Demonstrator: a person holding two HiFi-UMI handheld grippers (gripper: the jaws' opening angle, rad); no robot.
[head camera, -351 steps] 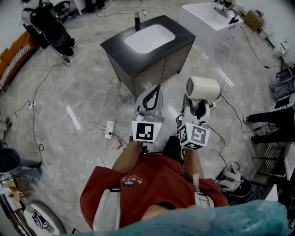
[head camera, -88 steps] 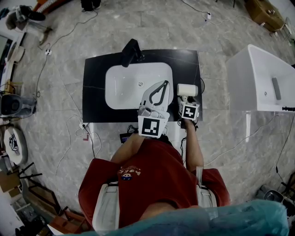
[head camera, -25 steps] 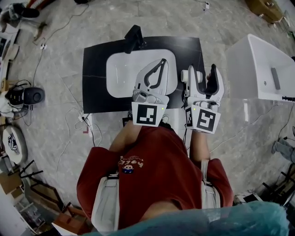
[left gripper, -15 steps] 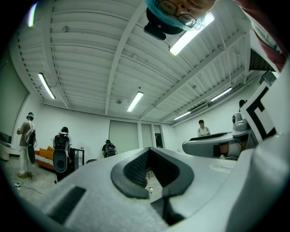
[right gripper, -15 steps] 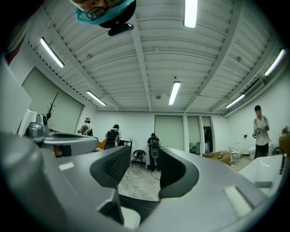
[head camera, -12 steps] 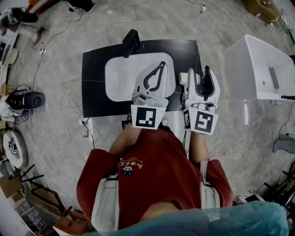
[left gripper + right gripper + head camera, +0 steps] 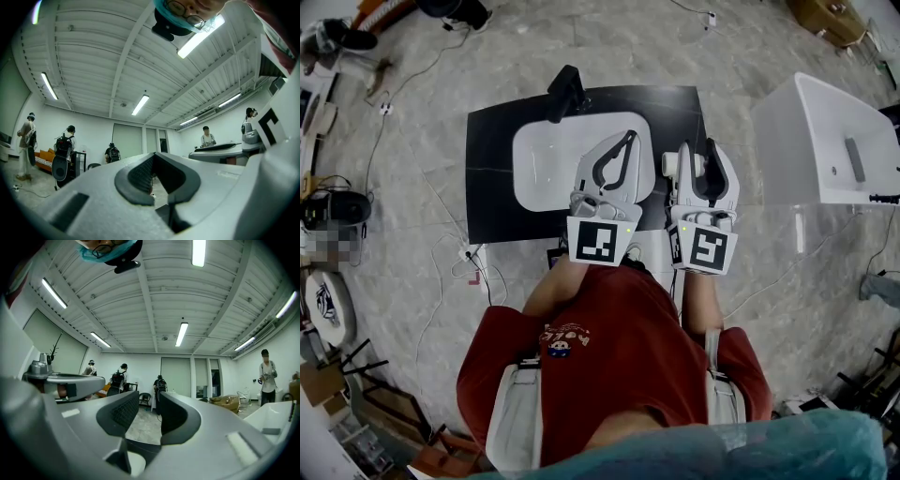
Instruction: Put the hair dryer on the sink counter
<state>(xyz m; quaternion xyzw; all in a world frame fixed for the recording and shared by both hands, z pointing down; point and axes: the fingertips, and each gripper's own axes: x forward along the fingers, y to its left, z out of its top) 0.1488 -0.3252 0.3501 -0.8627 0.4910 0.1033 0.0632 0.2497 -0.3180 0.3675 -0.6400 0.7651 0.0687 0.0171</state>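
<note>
In the head view the black sink counter (image 7: pixel 487 159) holds a white basin with a dark faucet (image 7: pixel 565 92). The white hair dryer (image 7: pixel 669 164) lies on the counter to the right of the basin, mostly hidden under my right gripper. My right gripper (image 7: pixel 698 148) hovers above it with its jaws closing. A gap still shows between the pads (image 7: pixel 123 414), and nothing is in it. My left gripper (image 7: pixel 628 137) hangs over the basin's right half, shut and empty. Both gripper views look out across the room, not at the counter.
A white tub-like unit (image 7: pixel 825 141) stands right of the counter. Cables and a power strip (image 7: pixel 470 254) lie on the tiled floor at the left, with bags and gear further left. Several people stand far off in the gripper views.
The right gripper held the dryer seconds ago and is now off it. Over the last second its jaws have narrowed and it has drifted slightly left. The left gripper has barely moved.
</note>
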